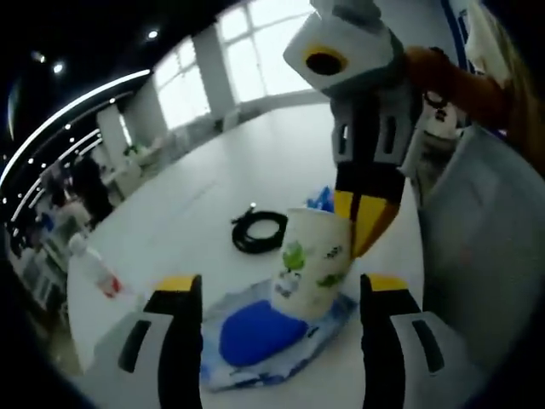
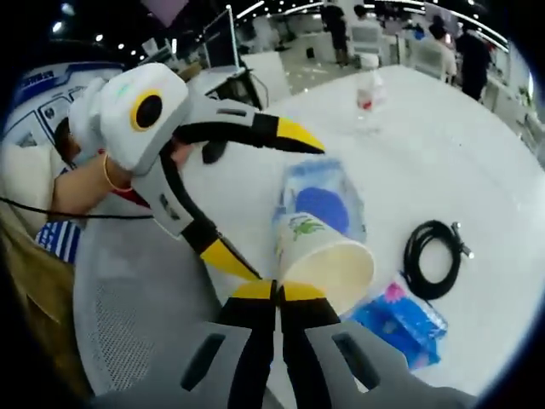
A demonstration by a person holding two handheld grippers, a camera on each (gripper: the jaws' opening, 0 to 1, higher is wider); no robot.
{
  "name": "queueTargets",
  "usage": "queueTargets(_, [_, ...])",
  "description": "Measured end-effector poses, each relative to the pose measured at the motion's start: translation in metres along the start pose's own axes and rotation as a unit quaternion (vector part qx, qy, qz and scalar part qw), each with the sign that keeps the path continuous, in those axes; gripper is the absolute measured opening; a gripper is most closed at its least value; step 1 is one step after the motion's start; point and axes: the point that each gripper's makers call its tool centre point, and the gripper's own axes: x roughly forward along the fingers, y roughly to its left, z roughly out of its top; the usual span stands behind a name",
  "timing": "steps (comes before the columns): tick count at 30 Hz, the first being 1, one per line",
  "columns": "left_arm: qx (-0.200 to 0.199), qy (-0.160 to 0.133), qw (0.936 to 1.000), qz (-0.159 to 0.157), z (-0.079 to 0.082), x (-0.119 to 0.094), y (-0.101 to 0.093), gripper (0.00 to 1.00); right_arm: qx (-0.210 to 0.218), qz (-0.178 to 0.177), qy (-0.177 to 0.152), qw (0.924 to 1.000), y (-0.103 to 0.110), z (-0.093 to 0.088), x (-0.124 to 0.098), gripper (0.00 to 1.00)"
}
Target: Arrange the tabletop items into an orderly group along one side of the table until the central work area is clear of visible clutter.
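The right gripper [image 2: 278, 294] has its jaws pinched on the rim of the paper cup [image 2: 322, 256]; the left gripper [image 1: 281, 294] stands wide apart, around the blue packet [image 1: 255, 332]

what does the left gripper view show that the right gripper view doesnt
Left gripper view alone: the left gripper's own jaws set wide apart.

Right gripper view alone: the blue tissue pack's pink end, a mesh chair, a hand holding the left gripper.

Both: the paper cup, pinched at its rim by the right gripper, the blue wipes packet, the coiled black cable, the water bottle and the white table.
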Motion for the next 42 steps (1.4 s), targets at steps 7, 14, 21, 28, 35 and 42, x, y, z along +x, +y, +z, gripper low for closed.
queueTargets(7, [0.02,0.029,0.9993,-0.013,-0.003,0.003,-0.008,0.65,-0.028,0.005,0.018,0.9994,0.009,-0.002,0.004,0.01])
queueTargets(14, [0.045,0.062,0.9963,-0.039,-0.01,0.008,-0.021,0.6,-0.065,0.009,0.039,0.9971,0.015,-0.006,0.007,0.01])
queueTargets(21, [0.043,0.084,0.9935,-0.064,-0.015,0.011,-0.033,0.5,-0.097,0.014,0.053,0.9938,0.018,-0.009,0.009,0.01])
queueTargets(28, [0.038,0.097,0.991,-0.084,-0.019,0.012,-0.042,0.45,-0.136,0.024,0.061,0.9885,0.023,-0.011,0.01,0.01])
queueTargets(35, [0.036,0.101,0.9901,-0.09,-0.02,0.012,-0.046,0.4,-0.14,0.022,0.061,0.988,0.023,-0.009,0.009,0.01])
queueTargets(42, [0.028,0.101,0.9909,-0.084,-0.02,0.012,-0.045,0.39,-0.125,0.016,0.056,0.9904,0.021,-0.008,0.008,0.02])
